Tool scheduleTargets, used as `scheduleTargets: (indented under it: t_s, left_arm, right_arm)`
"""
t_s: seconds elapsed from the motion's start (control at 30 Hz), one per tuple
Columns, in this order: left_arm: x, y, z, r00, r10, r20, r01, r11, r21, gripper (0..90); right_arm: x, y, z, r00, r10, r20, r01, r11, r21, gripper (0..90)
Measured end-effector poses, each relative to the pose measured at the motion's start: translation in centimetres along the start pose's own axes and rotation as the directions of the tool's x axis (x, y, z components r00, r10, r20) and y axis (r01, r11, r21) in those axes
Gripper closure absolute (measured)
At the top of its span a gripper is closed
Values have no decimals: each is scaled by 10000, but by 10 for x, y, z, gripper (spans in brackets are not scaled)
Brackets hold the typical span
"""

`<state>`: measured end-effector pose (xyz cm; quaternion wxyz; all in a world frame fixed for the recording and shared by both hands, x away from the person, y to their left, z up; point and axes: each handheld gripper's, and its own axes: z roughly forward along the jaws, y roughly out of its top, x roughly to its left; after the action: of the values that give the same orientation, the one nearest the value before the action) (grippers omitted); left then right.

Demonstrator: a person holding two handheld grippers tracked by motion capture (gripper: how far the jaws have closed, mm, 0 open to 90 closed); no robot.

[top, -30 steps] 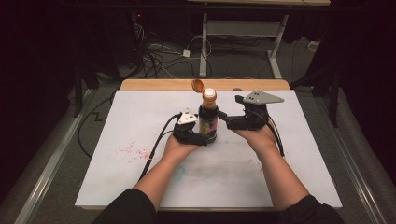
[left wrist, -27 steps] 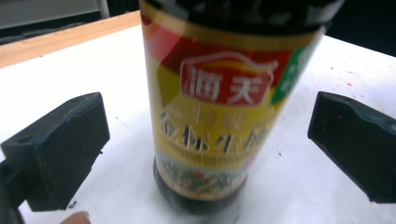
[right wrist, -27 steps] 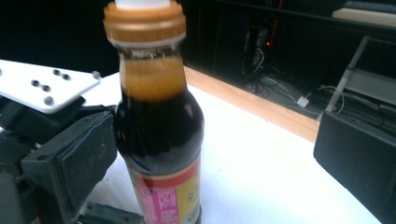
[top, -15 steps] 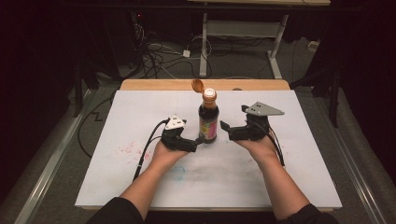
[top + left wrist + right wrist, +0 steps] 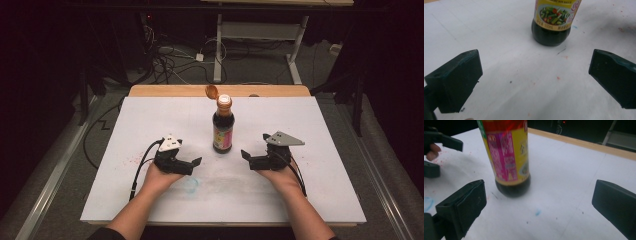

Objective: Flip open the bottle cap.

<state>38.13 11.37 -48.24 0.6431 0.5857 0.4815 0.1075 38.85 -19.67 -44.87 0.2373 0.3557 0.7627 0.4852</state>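
A dark soy sauce bottle (image 5: 223, 127) with a yellow and pink label stands upright at the middle of the table, its orange flip cap (image 5: 212, 91) hinged open. My left gripper (image 5: 195, 166) lies low to the bottle's left, open, and the bottle (image 5: 551, 22) stands beyond its empty jaws (image 5: 535, 80). My right gripper (image 5: 246, 159) is to the bottle's right, also open. Its jaws have just been opening and nothing is between them (image 5: 539, 205); the bottle (image 5: 509, 157) stands a little ahead and to the left. Neither gripper touches the bottle.
White paper (image 5: 150, 125) with faint red and blue stains covers the table, and a wooden edge (image 5: 170, 90) shows at the far side. Cables (image 5: 170, 60) and desk legs (image 5: 218, 50) lie on the dark floor beyond. The left gripper (image 5: 439, 152) shows far off in the right gripper view.
Both grippers have drawn back from the bottle, outward and toward the near edge, and sunk lower. The left gripper, which was against the bottle, has let it go. The bottle stays put.
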Motion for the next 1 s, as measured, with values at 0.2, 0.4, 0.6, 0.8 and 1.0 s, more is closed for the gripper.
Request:
scheduleTargets:
  t_s: [0.2, 0.4, 0.6, 0.8, 1.0]
  left_arm:
    - [6, -5, -26, 9999, 78, -94, -79, 9998, -157, 0]
    - [9, -13, -49, 9997, 169, -180, -173, 9995, -249, 0]
    - [8, -20, -71, 9995, 318, -79, -322, 9972, -681, 0]
    - [11, -20, -80, 9999, 98, -126, -108, 9966, -820, 0]
    - [7, -24, -79, 9985, 537, -127, -544, 9960, -712, 0]
  right_arm:
    - [-1, -21, -12, 9998, 98, 189, -101, 9998, 187, 3]
    - [-3, -36, -30, 9987, 100, 508, -103, 9999, 58, 3]
    - [-5, -48, -51, 9971, 178, 743, -172, 9998, -77, 3]
    - [-4, -57, -63, 9958, 210, 891, -196, 9997, -165, 4]
    - [-6, -55, -61, 9953, 256, 938, -231, 9993, -285, 3]
